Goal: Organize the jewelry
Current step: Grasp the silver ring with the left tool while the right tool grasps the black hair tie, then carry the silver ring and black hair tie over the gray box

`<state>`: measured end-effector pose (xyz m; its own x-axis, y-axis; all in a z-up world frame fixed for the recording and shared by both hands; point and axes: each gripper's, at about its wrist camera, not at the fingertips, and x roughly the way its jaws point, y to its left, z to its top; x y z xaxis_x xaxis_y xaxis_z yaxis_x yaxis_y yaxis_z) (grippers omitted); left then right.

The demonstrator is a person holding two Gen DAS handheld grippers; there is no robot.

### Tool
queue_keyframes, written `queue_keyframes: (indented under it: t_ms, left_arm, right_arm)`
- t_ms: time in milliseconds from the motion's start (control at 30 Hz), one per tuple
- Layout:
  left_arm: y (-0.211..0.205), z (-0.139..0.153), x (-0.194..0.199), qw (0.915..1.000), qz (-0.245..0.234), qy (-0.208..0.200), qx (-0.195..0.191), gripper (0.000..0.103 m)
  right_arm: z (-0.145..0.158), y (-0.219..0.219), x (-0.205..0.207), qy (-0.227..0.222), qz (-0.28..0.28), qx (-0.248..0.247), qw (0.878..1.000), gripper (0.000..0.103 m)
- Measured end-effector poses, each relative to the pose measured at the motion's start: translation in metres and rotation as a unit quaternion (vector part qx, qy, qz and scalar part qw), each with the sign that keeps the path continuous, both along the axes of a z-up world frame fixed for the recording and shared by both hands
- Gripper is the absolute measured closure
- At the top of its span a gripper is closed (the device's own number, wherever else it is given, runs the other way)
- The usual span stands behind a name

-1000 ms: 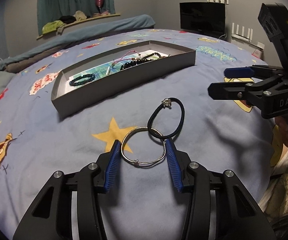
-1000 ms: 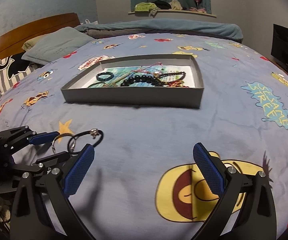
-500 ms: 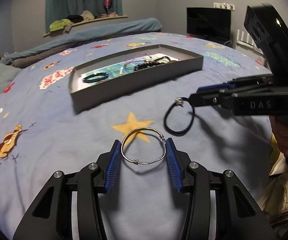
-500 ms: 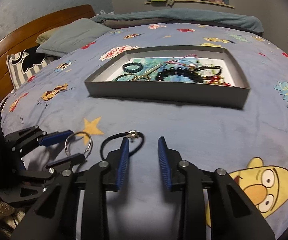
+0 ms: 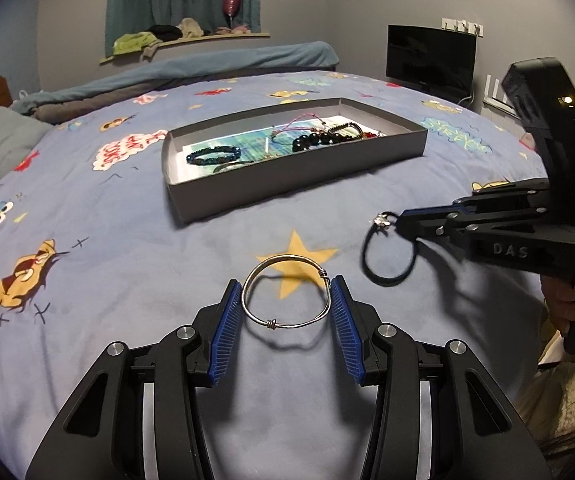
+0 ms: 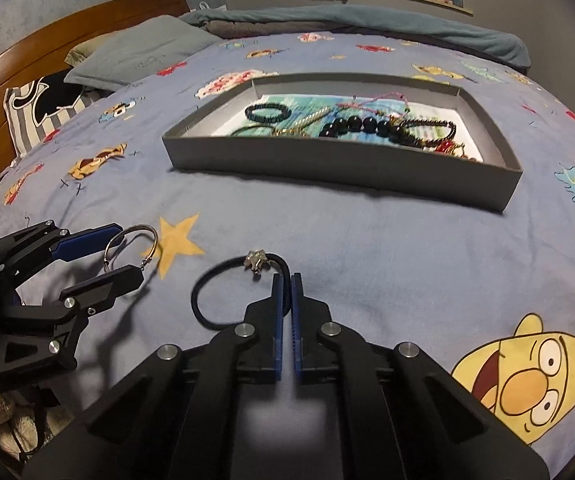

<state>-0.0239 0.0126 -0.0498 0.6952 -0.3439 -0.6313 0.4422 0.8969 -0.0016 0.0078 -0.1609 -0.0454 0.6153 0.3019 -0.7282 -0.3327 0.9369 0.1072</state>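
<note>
Where bedspread (image 6: pixel 367 248) dips, grey tray (image 6: pixel 339 166) holds beaded bracelets (image 6: pixel 367 126), perhaps chains.

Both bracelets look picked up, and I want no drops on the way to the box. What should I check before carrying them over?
1. Left gripper clamps the silver bangle across its width: ok.
2. Right gripper is shut on the black cord bracelet near its charm: ok.
3. Bangle and cord are apart, not linked: ok.
4. Cord hangs clear of the bedspread: cannot tell.
5. Path to the grey box is free: ok.
6. Bare floor is left in the box, at its left end: ok.
</note>
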Motion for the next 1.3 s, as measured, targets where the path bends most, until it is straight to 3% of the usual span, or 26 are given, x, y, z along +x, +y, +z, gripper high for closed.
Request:
queue_keyframes:
  t_ms: [333,633,767,1000,1167,1300]
  left_arm:
    - [0.007,0.030,0.039,0.9996,0.013,-0.023,-0.007,0.056]
    - [-0.013,0.068,0.111,0.9988,0.007,-0.048,-0.003,0.056]
    - [-0.026,0.067,0.158,0.9995,0.013,-0.009,-0.027,0.056]
    - [-0.042,0.046,0.236,0.9971,0.042,0.059,-0.023,0.056]
    - [-0.045,0.029,0.262,0.9924,0.055,0.109,-0.015,0.056]
    - [-0.048,0.018,0.270,0.9884,0.053,0.143,0.001,0.056]
  right_arm:
    - [0.056,-0.022,0.024,-0.094,-0.015,-0.003,0.995,0.100]
    - [0.085,-0.053,0.092,-0.118,-0.065,0.004,0.991,0.100]
    - [0.083,-0.063,0.129,-0.115,-0.086,-0.002,0.990,0.100]
    - [0.064,-0.083,0.184,-0.081,-0.124,-0.006,0.989,0.100]
    - [0.048,-0.091,0.208,-0.039,-0.145,-0.005,0.989,0.100]
    - [0.039,-0.084,0.214,-0.026,-0.140,-0.033,0.989,0.100]
